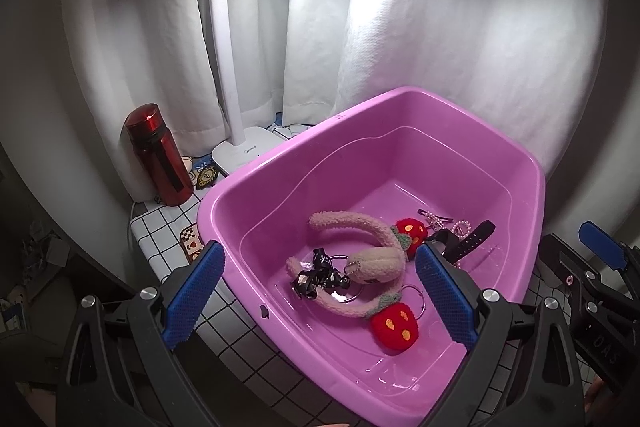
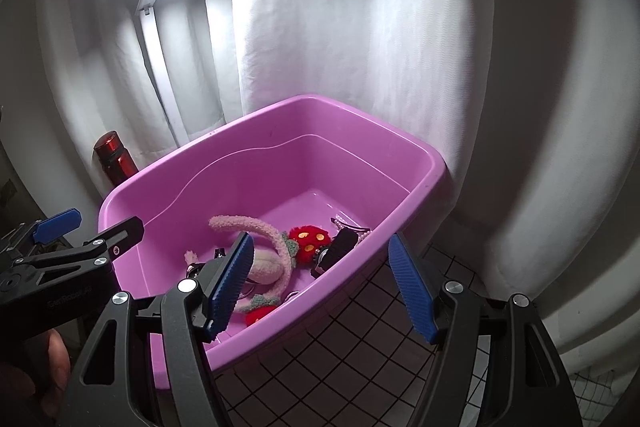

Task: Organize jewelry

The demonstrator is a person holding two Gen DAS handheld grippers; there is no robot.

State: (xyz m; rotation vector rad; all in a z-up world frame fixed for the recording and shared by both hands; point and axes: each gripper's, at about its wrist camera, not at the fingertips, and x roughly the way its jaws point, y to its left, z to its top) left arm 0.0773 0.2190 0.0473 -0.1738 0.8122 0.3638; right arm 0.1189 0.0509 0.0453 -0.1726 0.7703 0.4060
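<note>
**Everything in the tub, nothing in our grip**

We're looking down at the pink tub (image 1: 532, 195) on the checked tabletop (image 1: 168, 227), and the whole collection sits inside it. There's the fuzzy headband (image 1: 360, 227) with its red plush strawberries (image 1: 394, 325), a black ribbon (image 1: 320, 273) tangled beside a metal ring, and over in the far right corner a black watch (image 1: 472, 241) lying against a string of pearls (image 1: 460, 227). We can't make out any jewelry outside the tub.

Our left hand-held gripper (image 1: 320, 297) hovers above the near side of the tub, jaws spread wide, nothing between them. Our right hand-held gripper (image 2: 320, 281) hangs over the tub's right rim, jaws wide too and empty.

So where do we stand? Going by this view, the gathering looks done if the tub is the destination. If sorting is meant, it's all ahead of us: the pieces lie jumbled, ribbon over headband, watch against pearls. Off to the left, the red bottle (image 1: 158, 155) and the lamp (image 1: 236, 131) stand apart from the tub.
</note>
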